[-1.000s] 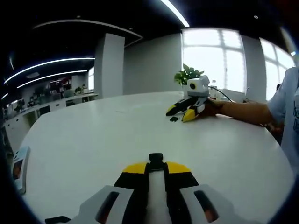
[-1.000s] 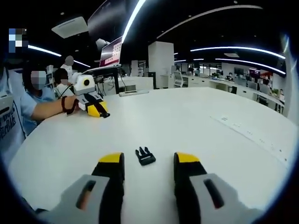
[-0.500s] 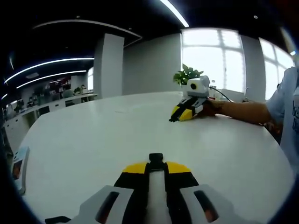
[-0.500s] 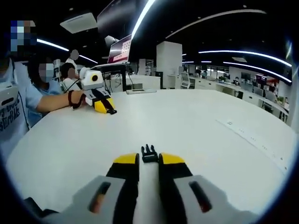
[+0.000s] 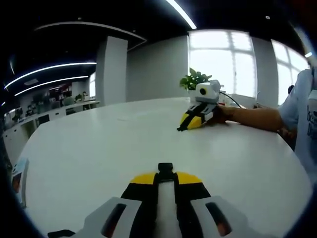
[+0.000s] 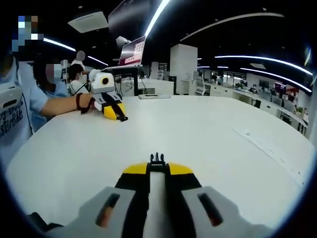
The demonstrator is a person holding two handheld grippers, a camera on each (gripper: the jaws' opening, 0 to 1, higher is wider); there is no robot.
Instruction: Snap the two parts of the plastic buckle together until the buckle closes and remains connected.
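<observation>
In the left gripper view my left gripper (image 5: 165, 174) is shut on a black buckle part (image 5: 165, 167), whose end pokes out past the yellow fingertips. Far across the white table (image 5: 99, 144) my right gripper (image 5: 192, 120) shows with its jaws together. In the right gripper view my right gripper (image 6: 157, 167) is shut on the pronged black buckle part (image 6: 157, 158), its prongs pointing away from me. My left gripper (image 6: 114, 111) shows at the far left of that view, a black tip at its front. The two buckle parts are well apart.
A person's forearm (image 5: 257, 118) reaches in behind the right gripper, with a potted plant (image 5: 198, 79) beyond it. A small card or phone (image 5: 19, 178) lies at the table's left edge. Seated people and a raised screen (image 6: 132, 52) stand behind the left gripper.
My right gripper went from open around the pronged buckle part lying on the table to shut on it. The left gripper has stayed shut on its part.
</observation>
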